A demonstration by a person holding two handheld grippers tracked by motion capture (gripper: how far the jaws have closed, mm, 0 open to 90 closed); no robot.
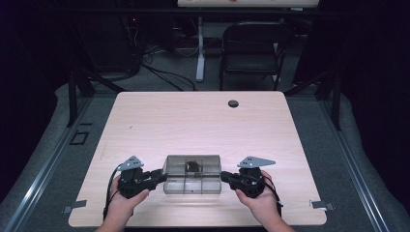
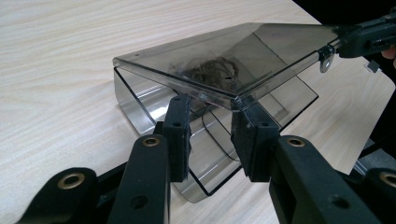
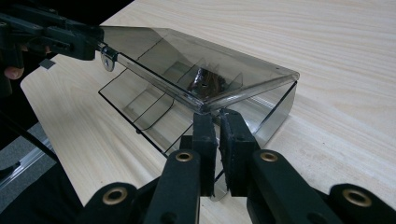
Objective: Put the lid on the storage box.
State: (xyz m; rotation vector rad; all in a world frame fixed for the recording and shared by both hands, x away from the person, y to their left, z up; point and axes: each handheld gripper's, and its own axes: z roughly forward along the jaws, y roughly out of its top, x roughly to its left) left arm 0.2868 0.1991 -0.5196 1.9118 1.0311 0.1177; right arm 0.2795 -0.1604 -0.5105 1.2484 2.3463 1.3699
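Observation:
A smoky clear plastic box (image 1: pixel 192 182) with inner dividers sits near the table's front edge, its hinged lid (image 2: pixel 224 51) tilted up at the front. A dark tangled clump (image 1: pixel 192 166) lies in a rear compartment, also seen through the lid (image 2: pixel 210 70) (image 3: pixel 208 79). At the box's left end my left gripper (image 1: pixel 162 176) (image 2: pixel 210 121) stands open, jaws straddling the box's end just under the lid's corner, with a gap between the pads (image 2: pixel 180 135). At the right end my right gripper (image 1: pixel 225 178) (image 3: pixel 217 123) is shut on a thin clear wall below the lid's corner.
The wooden table (image 1: pixel 203 121) has a black cable hole (image 1: pixel 233 103) at the back. Small metal brackets (image 1: pixel 75 206) (image 1: pixel 321 205) sit at its front corners. A black folding chair (image 1: pixel 251 48) and cables stand beyond the far edge.

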